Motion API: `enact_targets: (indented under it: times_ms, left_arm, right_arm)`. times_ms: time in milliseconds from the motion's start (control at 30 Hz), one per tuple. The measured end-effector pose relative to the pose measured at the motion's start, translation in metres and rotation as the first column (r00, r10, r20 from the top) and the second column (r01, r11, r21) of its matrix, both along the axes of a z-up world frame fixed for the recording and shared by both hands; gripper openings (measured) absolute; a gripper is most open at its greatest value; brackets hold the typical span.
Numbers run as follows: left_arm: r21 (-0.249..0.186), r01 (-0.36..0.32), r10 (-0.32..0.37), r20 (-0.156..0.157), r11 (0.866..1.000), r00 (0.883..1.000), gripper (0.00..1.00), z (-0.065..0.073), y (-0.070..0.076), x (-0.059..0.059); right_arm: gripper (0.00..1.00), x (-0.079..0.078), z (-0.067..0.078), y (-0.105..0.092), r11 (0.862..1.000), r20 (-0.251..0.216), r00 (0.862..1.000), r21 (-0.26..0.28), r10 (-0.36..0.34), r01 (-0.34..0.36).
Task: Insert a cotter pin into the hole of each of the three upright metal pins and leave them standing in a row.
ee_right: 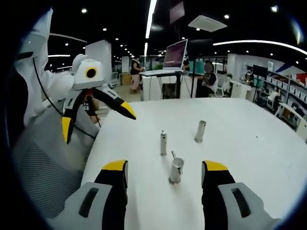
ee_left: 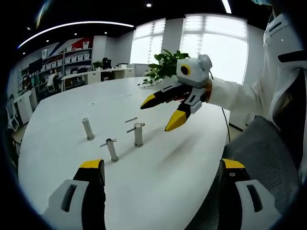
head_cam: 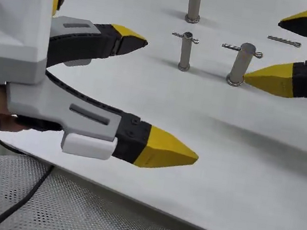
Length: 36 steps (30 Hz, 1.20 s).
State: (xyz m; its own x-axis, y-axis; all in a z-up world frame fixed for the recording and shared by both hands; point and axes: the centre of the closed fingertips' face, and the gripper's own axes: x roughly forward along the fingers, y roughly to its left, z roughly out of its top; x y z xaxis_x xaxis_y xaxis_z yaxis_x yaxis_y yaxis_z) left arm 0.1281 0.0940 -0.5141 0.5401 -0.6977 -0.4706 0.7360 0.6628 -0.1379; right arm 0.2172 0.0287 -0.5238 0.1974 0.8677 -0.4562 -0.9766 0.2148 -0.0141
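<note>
Three upright metal pins stand on the white table (head_cam: 239, 162). The nearest pin (head_cam: 241, 63) (ee_right: 176, 170) and the middle pin (head_cam: 185, 50) (ee_left: 112, 149) each carry a cotter pin through the top. The far pin (head_cam: 194, 2) (ee_left: 88, 128) has its top cut off by the head view. A loose cotter pin (head_cam: 284, 41) (ee_left: 131, 120) lies flat behind them. My right gripper (head_cam: 265, 49) (ee_right: 164, 165) is open, and the nearest pin stands just ahead between its jaws. My left gripper (head_cam: 156, 95) (ee_left: 161, 165) is open and empty near the table's front edge.
The table's front edge (head_cam: 130, 195) runs just below my left gripper, with a perforated grey surface (head_cam: 41, 208) and a black cable (head_cam: 25, 197) beyond it. Office desks, shelves and a plant (ee_left: 165, 67) stand far behind.
</note>
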Motion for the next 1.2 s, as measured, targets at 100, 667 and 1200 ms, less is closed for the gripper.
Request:
enact_targets:
  times_ms: [100, 667, 1200]
  left_arm:
    - [-0.006, -0.009, 0.009, 0.001, 1.0, 1.0, 0.99, 0.002, 0.001, 0.001]
    - [-0.032, -0.057, 0.057, -0.007, 0.998, 0.998, 0.97, 0.006, 0.012, 0.012]
    - [-0.059, -0.107, 0.11, 0.042, 0.992, 0.993, 0.94, 0.012, 0.019, 0.051]
  right_arm:
    - [0.65, -0.001, -0.001, -0.006, 0.999, -0.024, 0.999, 0.019, -0.031, 0.032]
    - [0.93, -0.012, -0.016, -0.04, 0.983, -0.155, 0.974, 0.048, -0.165, 0.174]
    - [0.98, -0.03, -0.027, -0.048, 0.985, -0.167, 0.972, 0.006, -0.167, 0.171]
